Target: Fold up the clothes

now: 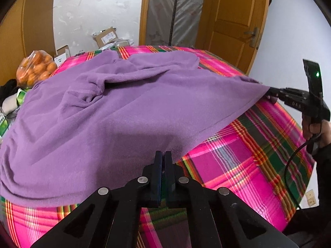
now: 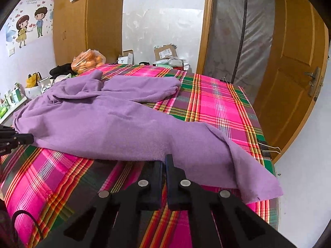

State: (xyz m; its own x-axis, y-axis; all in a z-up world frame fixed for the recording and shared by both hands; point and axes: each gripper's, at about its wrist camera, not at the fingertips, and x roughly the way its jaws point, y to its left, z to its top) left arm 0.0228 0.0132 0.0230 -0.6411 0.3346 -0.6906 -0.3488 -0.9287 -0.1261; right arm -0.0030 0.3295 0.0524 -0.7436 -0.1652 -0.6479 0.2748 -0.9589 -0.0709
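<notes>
A purple fleece garment point(image 1: 124, 113) lies spread and rumpled on a table covered with pink and green plaid cloth point(image 1: 238, 165). My left gripper point(image 1: 163, 155) is shut on the garment's near hem. In the right wrist view it comes in from the left edge point(image 2: 32, 139), pinching that same edge. My right gripper point(image 2: 164, 161) is shut on the hem of the garment point(image 2: 113, 124) further right. In the left wrist view the right gripper point(image 1: 270, 93) holds a corner pulled taut and slightly raised, with a hand point(image 1: 312, 128) on its handle.
A bag of oranges point(image 2: 89, 62) and cardboard boxes point(image 2: 165, 52) sit past the table's far edge, and small cartons crowd the left side. A wooden door point(image 2: 293, 72) stands to the right. A binder clip point(image 2: 266, 146) grips the plaid cloth point(image 2: 217, 103) at the right edge.
</notes>
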